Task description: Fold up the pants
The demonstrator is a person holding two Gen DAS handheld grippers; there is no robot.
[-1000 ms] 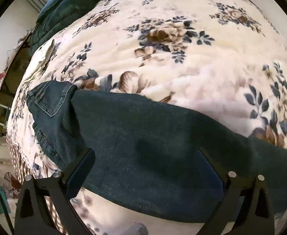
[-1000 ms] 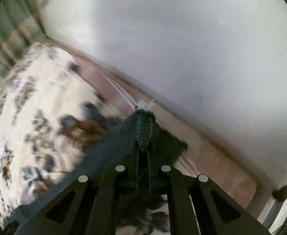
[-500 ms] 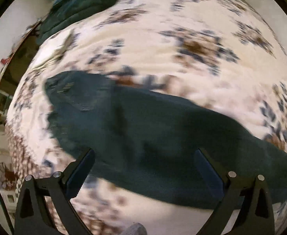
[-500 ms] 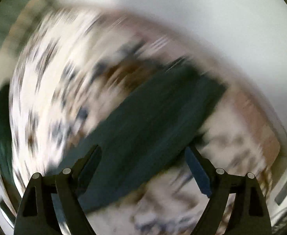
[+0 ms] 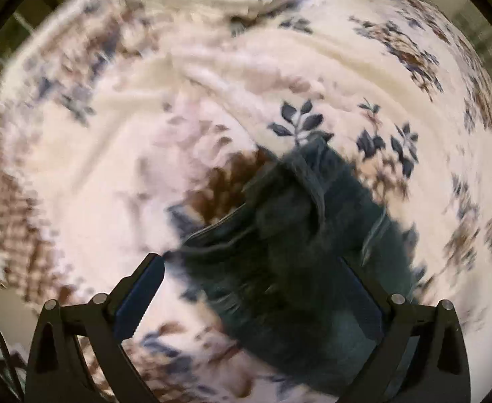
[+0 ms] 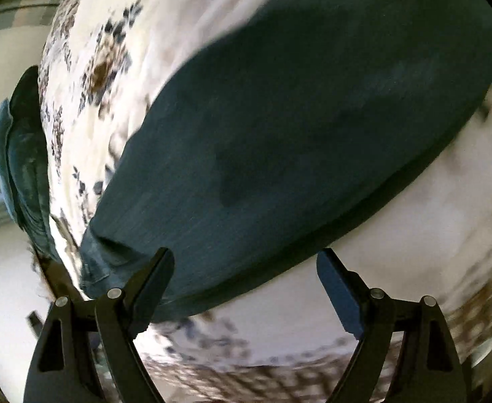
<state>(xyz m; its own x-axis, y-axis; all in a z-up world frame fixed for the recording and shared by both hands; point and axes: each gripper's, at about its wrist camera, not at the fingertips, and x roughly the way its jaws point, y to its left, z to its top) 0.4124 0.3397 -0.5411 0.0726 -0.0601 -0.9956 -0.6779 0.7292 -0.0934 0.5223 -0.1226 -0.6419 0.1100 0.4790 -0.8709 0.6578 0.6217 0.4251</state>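
Observation:
Dark teal-blue jeans (image 6: 296,110) lie stretched out on a floral blanket (image 6: 118,27). In the right wrist view they run from the upper right down to the waistband end by the left finger. My right gripper (image 6: 246,285) is open and empty, just above the lower edge of the jeans. In the blurred left wrist view the waistband end of the jeans (image 5: 299,235) lies between the open fingers. My left gripper (image 5: 256,295) is open and hovers over that end, holding nothing.
The cream blanket with blue and brown flowers (image 5: 145,117) covers the bed, with folds in it. A dark teal cushion or cover (image 6: 24,161) lies at the bed's far left end, by a pale wall and window. The bed edge is near the bottom of the right view.
My right gripper has let go of the pant hem, opened and swung back over the jeans. My left gripper, open all along, has moved left to the waistband end.

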